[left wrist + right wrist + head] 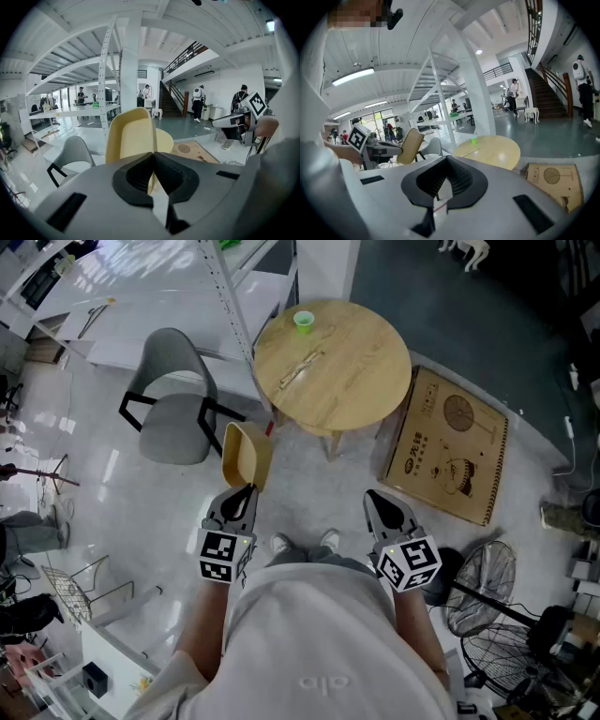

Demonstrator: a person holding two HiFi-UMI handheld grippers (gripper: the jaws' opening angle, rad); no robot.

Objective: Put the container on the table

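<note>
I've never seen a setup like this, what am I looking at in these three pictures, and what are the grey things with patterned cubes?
A person holds a clamp tool in each hand. The top-down picture comes from a camera on their head; the other two come from cameras riding on each tool, looking along its jaws. The left gripper pinches the rim of a pale yellow container; the right gripper is closed on nothing. The round wooden table ahead carries a green cup and a wooden stick.

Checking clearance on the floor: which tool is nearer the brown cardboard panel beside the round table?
Right. The right tool hovers near the cardboard panel; the left tool, gripping the yellow container, is farther off, by the grey chair.
</note>
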